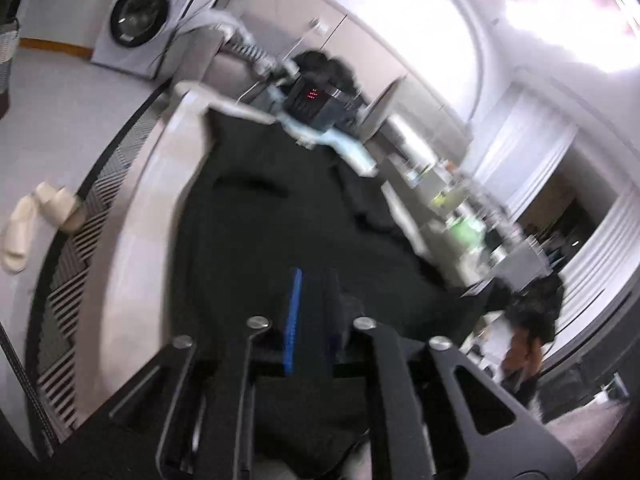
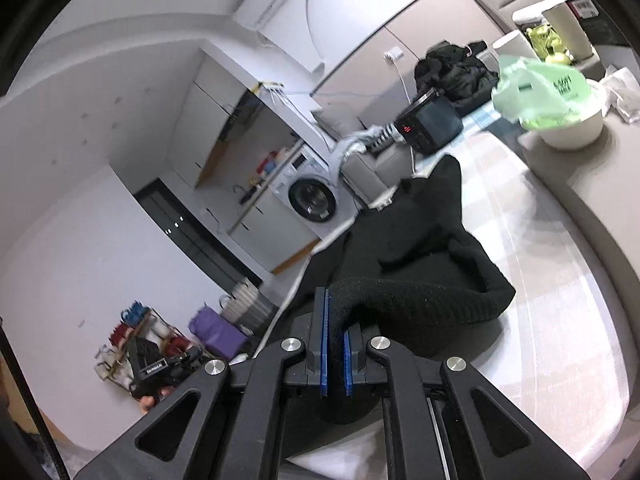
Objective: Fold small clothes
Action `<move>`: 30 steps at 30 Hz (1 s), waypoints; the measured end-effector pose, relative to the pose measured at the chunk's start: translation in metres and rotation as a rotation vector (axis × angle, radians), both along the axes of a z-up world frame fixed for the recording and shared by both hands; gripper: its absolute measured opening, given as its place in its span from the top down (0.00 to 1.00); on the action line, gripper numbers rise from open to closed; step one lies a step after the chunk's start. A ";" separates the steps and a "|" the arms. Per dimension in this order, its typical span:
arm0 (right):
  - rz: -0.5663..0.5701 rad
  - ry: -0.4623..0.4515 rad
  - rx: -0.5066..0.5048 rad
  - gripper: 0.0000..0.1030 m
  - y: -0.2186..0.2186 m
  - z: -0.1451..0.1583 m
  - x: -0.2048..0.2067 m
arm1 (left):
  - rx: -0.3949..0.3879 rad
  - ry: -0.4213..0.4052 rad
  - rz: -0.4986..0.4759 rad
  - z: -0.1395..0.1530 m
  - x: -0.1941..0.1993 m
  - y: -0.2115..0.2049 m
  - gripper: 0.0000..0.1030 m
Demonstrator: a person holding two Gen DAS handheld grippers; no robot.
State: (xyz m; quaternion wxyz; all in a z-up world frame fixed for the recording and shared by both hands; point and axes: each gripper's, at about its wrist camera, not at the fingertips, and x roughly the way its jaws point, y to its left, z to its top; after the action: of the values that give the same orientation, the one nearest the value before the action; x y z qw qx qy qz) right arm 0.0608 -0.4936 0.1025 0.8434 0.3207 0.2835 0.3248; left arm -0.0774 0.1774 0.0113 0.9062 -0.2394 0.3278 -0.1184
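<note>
A black knitted garment [image 2: 416, 256] lies on a pale striped table surface [image 2: 540, 264]. My right gripper [image 2: 336, 336] is shut on its thick ribbed edge, which runs between the blue pads [image 2: 325, 344]. In the blurred left wrist view the same black garment [image 1: 288, 232] spreads ahead, and my left gripper [image 1: 310, 320] is shut on a fold of it, with one blue pad [image 1: 294, 316] showing. Both grippers hold the cloth slightly lifted.
A dark appliance with red lights [image 2: 428, 124] and a hose stands at the table's far end, with a black clothes pile [image 2: 456, 68] behind. A white bowl holding a green bag [image 2: 560, 108] sits on the right. A washing machine [image 1: 140, 16] and slippers [image 1: 36, 220] are on the floor side.
</note>
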 end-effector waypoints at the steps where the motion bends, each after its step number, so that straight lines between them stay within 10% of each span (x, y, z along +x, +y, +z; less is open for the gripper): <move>1: -0.001 0.010 -0.014 0.94 0.000 -0.005 0.000 | 0.015 0.051 -0.003 -0.006 -0.002 -0.002 0.64; 10: 0.015 0.028 -0.039 0.94 -0.004 -0.018 -0.008 | 0.076 0.283 -0.007 -0.058 -0.041 -0.012 0.53; 21: 0.035 0.060 -0.057 0.94 0.002 -0.028 -0.008 | -0.105 0.367 -0.061 -0.100 -0.059 -0.006 0.53; 30: 0.046 0.063 -0.091 0.94 0.003 -0.026 -0.011 | -0.072 0.375 -0.015 -0.098 -0.073 0.010 0.50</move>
State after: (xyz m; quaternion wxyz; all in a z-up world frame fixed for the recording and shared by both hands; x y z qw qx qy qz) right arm 0.0497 -0.4903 0.0763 0.8399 0.2855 0.3320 0.3207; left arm -0.1502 0.1875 -0.0863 0.8192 -0.2869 0.4883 -0.0901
